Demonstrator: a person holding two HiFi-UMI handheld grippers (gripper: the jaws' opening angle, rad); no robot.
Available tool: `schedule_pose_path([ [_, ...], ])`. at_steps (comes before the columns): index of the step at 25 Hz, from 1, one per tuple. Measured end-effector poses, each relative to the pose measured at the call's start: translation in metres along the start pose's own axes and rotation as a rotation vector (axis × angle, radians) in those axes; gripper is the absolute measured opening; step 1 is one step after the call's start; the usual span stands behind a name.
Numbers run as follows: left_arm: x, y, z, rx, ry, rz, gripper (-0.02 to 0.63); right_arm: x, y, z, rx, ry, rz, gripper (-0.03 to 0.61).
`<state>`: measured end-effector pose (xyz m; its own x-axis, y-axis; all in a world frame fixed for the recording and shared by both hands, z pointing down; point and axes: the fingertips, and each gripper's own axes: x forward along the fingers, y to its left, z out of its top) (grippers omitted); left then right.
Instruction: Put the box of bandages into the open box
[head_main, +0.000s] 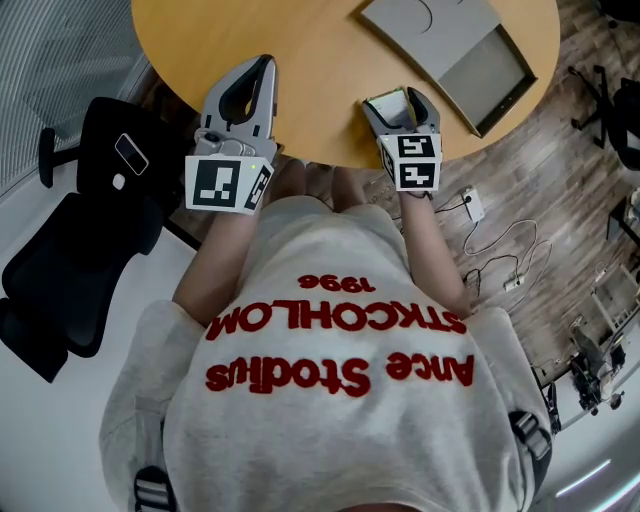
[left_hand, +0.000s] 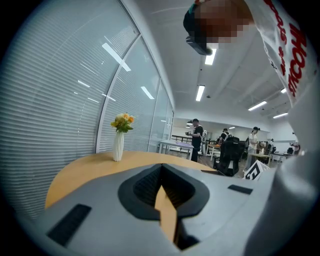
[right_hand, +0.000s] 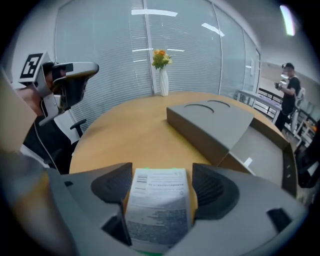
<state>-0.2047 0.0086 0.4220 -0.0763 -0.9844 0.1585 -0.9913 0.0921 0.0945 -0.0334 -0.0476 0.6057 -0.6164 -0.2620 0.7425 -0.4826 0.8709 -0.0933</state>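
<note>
The box of bandages (right_hand: 157, 210), white with fine print, lies on the round wooden table (head_main: 300, 60) between the jaws of my right gripper (right_hand: 159, 182). The jaws stand open, and a strip of table shows beside the box at the right pad. In the head view this gripper (head_main: 396, 97) sits at the table's near edge with the bandage box (head_main: 390, 110) in it. The open grey cardboard box (head_main: 480, 65) lies farther right, its lid (right_hand: 210, 117) folded back and its inside (right_hand: 257, 150) bare. My left gripper (head_main: 262, 65) is shut on nothing over the table, to the left.
A white vase of flowers (right_hand: 162, 75) stands at the table's far side. A black office chair (head_main: 90, 220) is on the floor to the left. Cables (head_main: 500, 250) lie on the wooden floor at the right. People (left_hand: 195, 137) stand in the room behind.
</note>
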Motion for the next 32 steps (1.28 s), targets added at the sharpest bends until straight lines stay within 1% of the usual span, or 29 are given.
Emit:
schedule_pose_path([
  [3,0.000,0.001,-0.003,-0.004,0.005,0.000,0.006,0.007,0.002,-0.007,0.008,0.038,0.006,0.367],
  [6,-0.001,0.000,-0.005,-0.005,0.010,0.002,0.006,0.010,0.002,-0.012,-0.013,0.066,0.004,0.367],
  [10,-0.003,-0.001,-0.002,-0.001,0.006,0.012,0.006,0.009,0.000,-0.012,-0.018,0.091,0.007,0.364],
  [12,-0.004,0.000,0.001,0.003,0.000,0.019,0.006,0.007,0.003,-0.008,0.008,0.086,0.032,0.362],
  [15,-0.005,0.001,0.009,0.010,-0.013,0.025,0.006,-0.001,0.002,0.006,0.040,0.037,0.053,0.362],
  [19,-0.006,0.003,0.023,0.022,-0.036,0.035,0.006,-0.020,-0.002,0.040,0.050,-0.084,0.055,0.362],
  [22,-0.007,0.002,0.037,0.037,-0.062,0.042,0.006,-0.041,-0.006,0.075,0.064,-0.220,0.066,0.360],
  [26,-0.006,0.000,0.061,0.055,-0.100,0.056,0.006,-0.077,-0.014,0.128,0.055,-0.417,0.070,0.359],
  [29,-0.007,0.002,0.079,0.057,-0.135,0.066,0.006,-0.102,-0.019,0.164,0.060,-0.534,0.068,0.359],
  [32,-0.009,0.000,0.098,0.064,-0.170,0.071,0.006,-0.128,-0.027,0.194,0.102,-0.635,0.075,0.359],
])
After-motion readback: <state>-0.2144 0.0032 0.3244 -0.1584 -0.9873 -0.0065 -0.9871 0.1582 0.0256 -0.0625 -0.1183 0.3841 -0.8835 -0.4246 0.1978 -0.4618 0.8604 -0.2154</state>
